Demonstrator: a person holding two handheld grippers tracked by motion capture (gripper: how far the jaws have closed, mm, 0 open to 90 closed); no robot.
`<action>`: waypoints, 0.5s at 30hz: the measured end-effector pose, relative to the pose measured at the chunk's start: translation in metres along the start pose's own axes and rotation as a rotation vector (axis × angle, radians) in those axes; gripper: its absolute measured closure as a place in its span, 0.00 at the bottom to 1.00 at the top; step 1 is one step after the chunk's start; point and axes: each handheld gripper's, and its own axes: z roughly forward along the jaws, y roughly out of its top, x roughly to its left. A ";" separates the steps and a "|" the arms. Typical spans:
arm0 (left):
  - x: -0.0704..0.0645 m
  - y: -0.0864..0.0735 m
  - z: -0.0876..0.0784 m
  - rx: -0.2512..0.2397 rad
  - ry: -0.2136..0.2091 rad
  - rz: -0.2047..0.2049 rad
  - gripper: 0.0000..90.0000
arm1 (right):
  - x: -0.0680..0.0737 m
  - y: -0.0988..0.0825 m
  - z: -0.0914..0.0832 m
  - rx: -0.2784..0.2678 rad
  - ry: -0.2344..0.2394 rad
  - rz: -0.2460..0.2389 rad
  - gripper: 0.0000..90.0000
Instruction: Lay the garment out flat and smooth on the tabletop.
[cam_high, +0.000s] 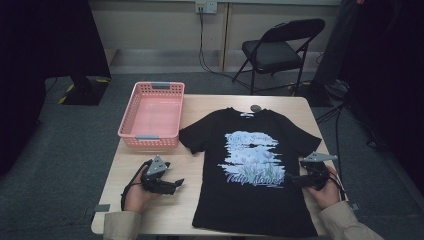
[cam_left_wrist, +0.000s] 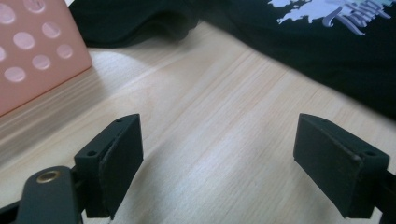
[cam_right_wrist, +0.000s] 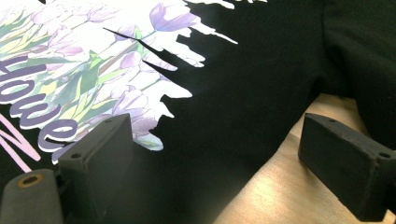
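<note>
Right claw (cam_right_wrist: 215, 163) astride T-shirt (cam_right_wrist: 252, 84) edge, gaping

My left hand (cam_high: 137, 192) holds the black two-jaw left gripper (cam_high: 176, 184) low near the desk's front-left corner, jaws spread wide and empty. My right hand (cam_high: 327, 187) holds the matching right gripper (cam_high: 290, 179) by the right edge, jaws parted, pointing inward.

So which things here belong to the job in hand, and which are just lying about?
In the job: black T-shirt spread flat on the table; left gripper, open over bare wood; right gripper, open at the shirt's edge.

Lying about: pink basket, folding chair, wall socket.
</note>
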 end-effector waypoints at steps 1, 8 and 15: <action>0.000 0.000 0.000 -0.001 0.000 -0.001 0.17 | 0.000 0.000 0.000 0.000 0.000 0.000 0.10; 0.000 -0.003 0.002 0.023 0.002 0.005 0.17 | 0.000 0.000 0.000 0.000 0.000 0.000 0.10; 0.001 -0.006 0.002 0.014 -0.002 -0.009 0.17 | 0.000 0.000 0.000 0.000 0.000 0.000 0.10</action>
